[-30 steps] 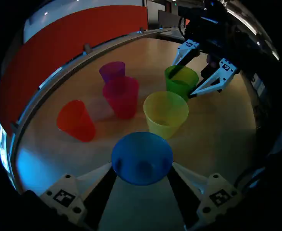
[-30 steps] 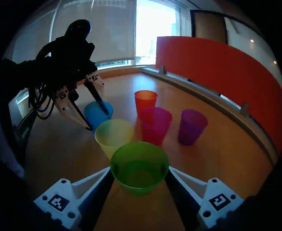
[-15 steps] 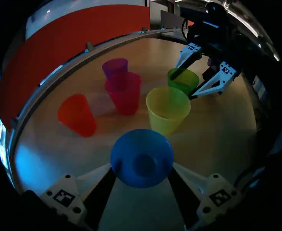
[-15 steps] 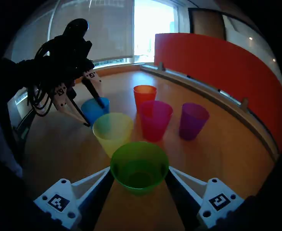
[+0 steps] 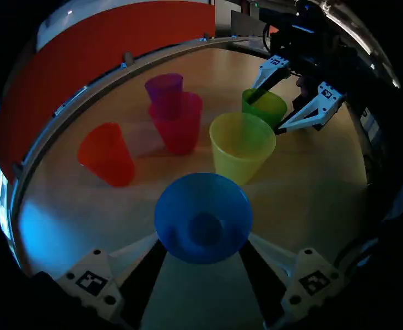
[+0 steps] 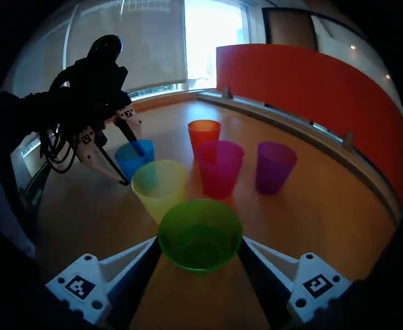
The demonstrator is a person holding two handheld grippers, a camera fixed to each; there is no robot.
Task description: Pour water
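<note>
My left gripper [image 5: 203, 250] is shut on a blue cup [image 5: 202, 217], held just above the wooden table [image 5: 311, 181]. From the right gripper view the same blue cup [image 6: 135, 157] sits between the left gripper's fingers [image 6: 125, 155] at the left. My right gripper [image 6: 199, 258] is shut on a green cup [image 6: 200, 235] that has a little water at its bottom. In the left gripper view that green cup [image 5: 264, 107] is at the far right, gripped by the right gripper [image 5: 267, 111]. A yellow cup [image 5: 241, 146] stands between the two held cups.
A magenta cup [image 5: 177, 121], a purple cup [image 5: 165, 91] behind it and an orange-red cup [image 5: 106, 154] stand on the table. A red wall panel [image 5: 91, 44] runs along the table's far edge. A bright window [image 6: 210, 38] is behind the left gripper.
The blue cup has risen a little and looms larger in the left gripper view. The right gripper with the green cup has drawn back slightly from the other cups.
</note>
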